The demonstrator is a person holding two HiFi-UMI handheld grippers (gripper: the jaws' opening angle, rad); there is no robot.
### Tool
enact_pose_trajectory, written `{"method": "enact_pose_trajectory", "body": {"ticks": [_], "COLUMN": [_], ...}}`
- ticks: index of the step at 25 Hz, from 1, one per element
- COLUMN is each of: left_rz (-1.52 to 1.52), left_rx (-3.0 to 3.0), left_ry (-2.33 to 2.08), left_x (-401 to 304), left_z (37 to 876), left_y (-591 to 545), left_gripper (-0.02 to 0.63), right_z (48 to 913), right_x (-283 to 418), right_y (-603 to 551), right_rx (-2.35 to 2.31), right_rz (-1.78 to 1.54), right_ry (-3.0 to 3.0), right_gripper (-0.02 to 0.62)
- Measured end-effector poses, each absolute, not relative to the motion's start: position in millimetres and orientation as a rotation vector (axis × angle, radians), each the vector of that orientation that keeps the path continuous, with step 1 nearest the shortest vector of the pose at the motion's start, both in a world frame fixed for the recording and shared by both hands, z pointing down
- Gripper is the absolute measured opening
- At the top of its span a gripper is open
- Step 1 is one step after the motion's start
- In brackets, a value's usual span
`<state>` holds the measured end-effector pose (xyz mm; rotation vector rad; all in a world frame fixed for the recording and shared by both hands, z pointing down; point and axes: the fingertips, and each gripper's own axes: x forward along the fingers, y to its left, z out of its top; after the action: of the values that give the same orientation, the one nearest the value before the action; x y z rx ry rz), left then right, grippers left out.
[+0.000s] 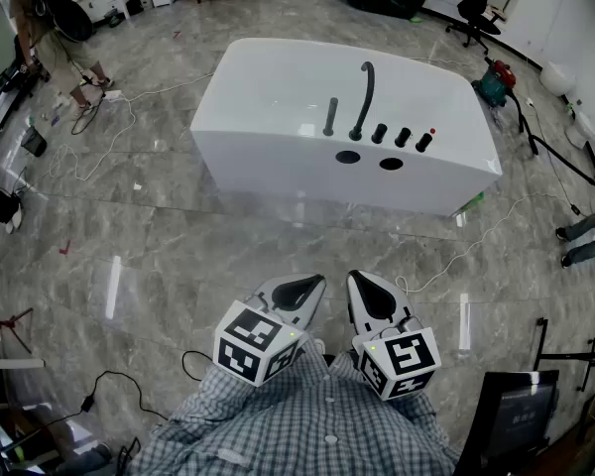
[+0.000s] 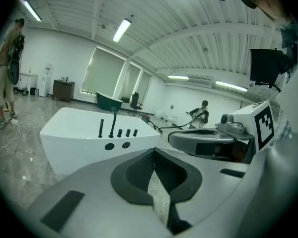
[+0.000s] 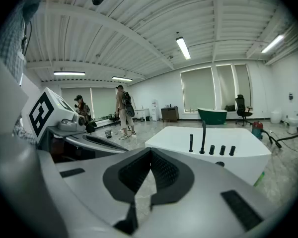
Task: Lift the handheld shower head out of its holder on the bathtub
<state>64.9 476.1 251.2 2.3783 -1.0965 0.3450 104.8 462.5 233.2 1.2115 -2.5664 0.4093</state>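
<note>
The white bathtub [image 1: 278,87] stands on the marble floor ahead of me. On its near rim a slim dark handheld shower head [image 1: 330,117] stands upright in its holder, left of a tall curved spout [image 1: 363,97] and three dark knobs [image 1: 403,137]. My left gripper [image 1: 315,282] and right gripper [image 1: 362,281] are held side by side close to my body, well short of the tub, both shut and empty. The left gripper view shows the shower head [image 2: 101,128] far beyond the left gripper [image 2: 154,168]. From the right gripper [image 3: 150,166] the shower head [image 3: 190,143] is just as distant.
Cables trail over the floor [image 1: 89,137] around the tub. A person [image 1: 40,23] stands at the far left and another person's legs [image 1: 587,232] show at the right. A red and green machine [image 1: 496,79], an office chair [image 1: 473,6] and a dark monitor [image 1: 521,410] stand nearby.
</note>
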Motion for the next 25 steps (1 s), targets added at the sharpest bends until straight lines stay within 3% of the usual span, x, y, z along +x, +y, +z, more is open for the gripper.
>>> {"method": "enact_pose_trajectory", "body": {"ticks": [25], "left_rz": [0.347], "left_rx": [2.341], "left_ry": [-1.168], "left_x": [87], "left_z": [249], "left_y": [488], "left_gripper": [0.009], "right_z": [233], "right_x": [138], "right_y": [467], "right_rx": [1.206], "right_rz": [0.455], "right_ry": [-2.607], "right_gripper": [0.017]}}
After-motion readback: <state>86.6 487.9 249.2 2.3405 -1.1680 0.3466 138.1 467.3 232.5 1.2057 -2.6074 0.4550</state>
